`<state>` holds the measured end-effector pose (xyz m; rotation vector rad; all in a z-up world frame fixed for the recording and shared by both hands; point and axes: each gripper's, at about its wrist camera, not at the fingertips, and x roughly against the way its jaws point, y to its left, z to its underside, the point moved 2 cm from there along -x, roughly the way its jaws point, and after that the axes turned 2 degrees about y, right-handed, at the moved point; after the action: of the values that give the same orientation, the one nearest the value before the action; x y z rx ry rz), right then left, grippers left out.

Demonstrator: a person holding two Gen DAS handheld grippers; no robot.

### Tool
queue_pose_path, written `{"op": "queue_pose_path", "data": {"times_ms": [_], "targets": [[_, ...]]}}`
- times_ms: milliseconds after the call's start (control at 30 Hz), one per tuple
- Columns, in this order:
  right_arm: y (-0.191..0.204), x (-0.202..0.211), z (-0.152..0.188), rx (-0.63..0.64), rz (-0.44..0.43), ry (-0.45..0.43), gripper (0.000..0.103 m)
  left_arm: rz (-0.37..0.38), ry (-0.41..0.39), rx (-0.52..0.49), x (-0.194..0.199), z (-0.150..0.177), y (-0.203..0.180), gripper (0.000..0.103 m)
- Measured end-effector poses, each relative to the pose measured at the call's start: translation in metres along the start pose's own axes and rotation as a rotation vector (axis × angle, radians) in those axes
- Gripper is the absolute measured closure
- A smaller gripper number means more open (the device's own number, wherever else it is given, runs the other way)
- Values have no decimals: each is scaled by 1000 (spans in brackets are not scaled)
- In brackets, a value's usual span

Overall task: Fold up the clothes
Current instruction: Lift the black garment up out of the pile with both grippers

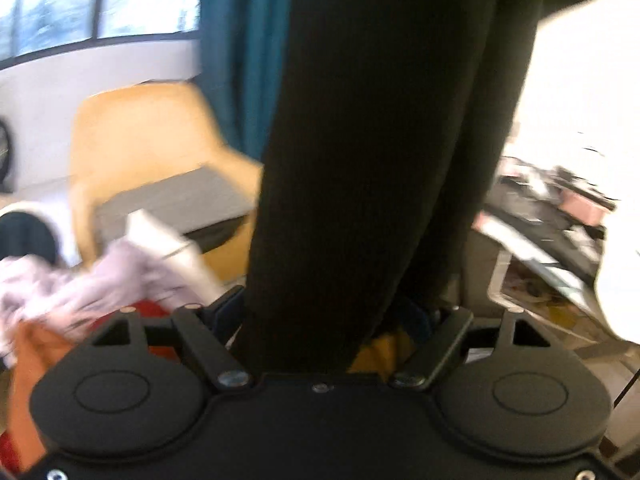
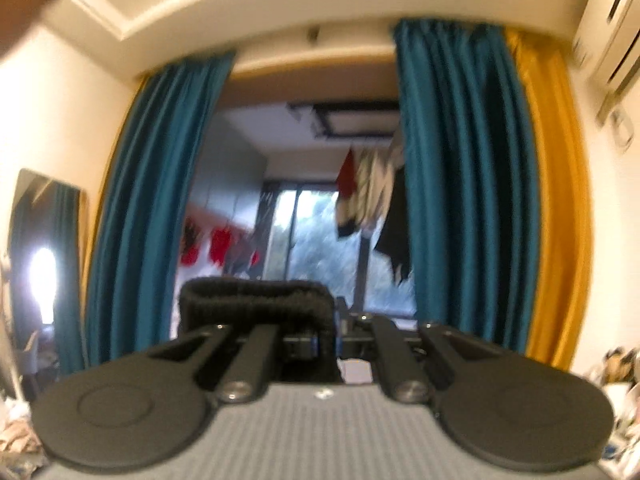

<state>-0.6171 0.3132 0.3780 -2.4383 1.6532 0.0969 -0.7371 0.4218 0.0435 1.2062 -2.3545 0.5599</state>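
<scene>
Left gripper: jaws narrowed on a black ribbed knit garment rising in a long column before a mustard chair; right gripper: raised toward teal curtains, jaws apparently clamped on a thick rolled edge of black knit, though blur hinders certainty.

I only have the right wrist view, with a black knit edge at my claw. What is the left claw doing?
Observer: The left claw has the black garment between its fingers; the cloth runs up out of frame.
Operator: What is behind it?
Observer: A yellow chair, off to the left of that view.
Operator: Any other clothes there?
Observer: A pale lilac garment lies over red cloth, low on the left and blurred.
</scene>
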Motion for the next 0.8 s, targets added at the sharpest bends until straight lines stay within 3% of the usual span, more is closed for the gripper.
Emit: {"op": "queue_pose_path", "data": {"times_ms": [133,167,200,267,367,533,667,800], "targets": [[-3,73,-34,38,76,-57,95,92,-60,-51,7,-2,-69,25],[-2,94,-43,55,99,-66,95,107,-88,-54,13,-1,-85,36],[0,115,-50,77,128,-75,95,121,-116,-57,18,-1,-101,61],[3,165,-65,115,200,-92,95,156,-161,-15,32,-2,-126,95],[6,247,-89,168,347,-105,96,170,-227,47,61,-7,-155,95],[6,400,-118,189,647,-84,96,210,-373,31,126,-25,-216,95],[21,504,-131,221,871,-49,96,301,-487,5,174,-52,-282,95],[40,586,-134,213,1072,-32,96,442,-565,-43,216,-76,-354,95]]}}
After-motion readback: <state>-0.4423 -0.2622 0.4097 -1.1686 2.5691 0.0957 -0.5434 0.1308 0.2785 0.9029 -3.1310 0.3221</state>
